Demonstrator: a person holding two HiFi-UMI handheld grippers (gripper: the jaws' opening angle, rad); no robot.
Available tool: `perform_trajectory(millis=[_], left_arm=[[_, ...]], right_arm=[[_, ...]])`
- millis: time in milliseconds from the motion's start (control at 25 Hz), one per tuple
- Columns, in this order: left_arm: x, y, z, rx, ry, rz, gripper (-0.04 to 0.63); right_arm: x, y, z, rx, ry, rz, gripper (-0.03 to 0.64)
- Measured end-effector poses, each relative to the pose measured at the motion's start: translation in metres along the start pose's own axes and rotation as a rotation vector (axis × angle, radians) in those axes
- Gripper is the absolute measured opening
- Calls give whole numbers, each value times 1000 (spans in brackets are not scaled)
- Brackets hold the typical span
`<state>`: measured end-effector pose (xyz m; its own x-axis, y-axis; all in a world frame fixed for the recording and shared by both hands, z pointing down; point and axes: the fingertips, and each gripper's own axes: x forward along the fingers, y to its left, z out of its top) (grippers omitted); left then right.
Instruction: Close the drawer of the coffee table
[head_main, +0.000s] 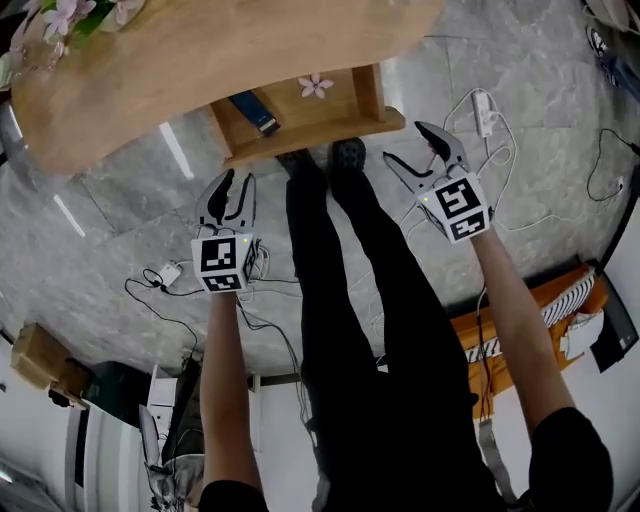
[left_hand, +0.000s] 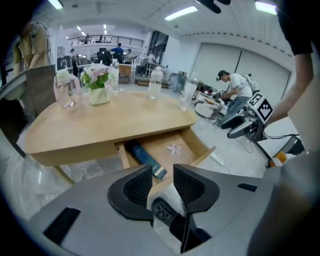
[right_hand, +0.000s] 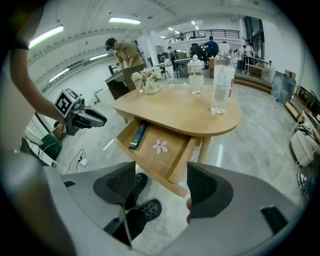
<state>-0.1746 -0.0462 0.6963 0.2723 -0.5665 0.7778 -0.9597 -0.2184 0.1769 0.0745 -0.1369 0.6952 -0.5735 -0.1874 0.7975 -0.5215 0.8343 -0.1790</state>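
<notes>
One grey stone floor, open on both sides of the drawer. One wooden counter with a rounded top. One drawer hangs under its edge, pulled well out, front board facing you.

You stand square on the drawer. Two shoes, toes just short of the front board.

Two tongs, one on each side of your legs, both pointing down and forward at the drawer.
- Left tongs: spread a little, narrow gap, nothing in it. They are off the drawer's left corner with clear floor between.
- Right tongs: spread wide, nothing pinched. They are near the drawer's right front corner, not touching it.

On the counter top: clear bottles, at least three, and one vase with flowers. All stand back from the drawer side edge.

In the drawer, two things:
- one dark blue box, lying flat along the left wall
- one pink flower, alone on the drawer bottom, right of the box.

Both lie below the rim. Nothing sticks over the walls.

Floor clutter: one white power strip with cable right of your right tongs, and one small white adapter with cable beside your left tongs.
</notes>
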Motion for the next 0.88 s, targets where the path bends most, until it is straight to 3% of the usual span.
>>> perform_trajectory(millis=[320,480,640,880], left_arm=[[36,45,-59,6,115,105,218],[57,55,-79,21,156,63,295],[60,59,-86,-21,150,18,327],[68,61,-116,19,225,17,328]], right_arm=[[44,-19,-54,-5,150,-27,272],[61,-31,-79,-24,217,-48,272],[79,-35,-98,-43,260,-54,272],[98,-36,-95,-32,257,-84,270]])
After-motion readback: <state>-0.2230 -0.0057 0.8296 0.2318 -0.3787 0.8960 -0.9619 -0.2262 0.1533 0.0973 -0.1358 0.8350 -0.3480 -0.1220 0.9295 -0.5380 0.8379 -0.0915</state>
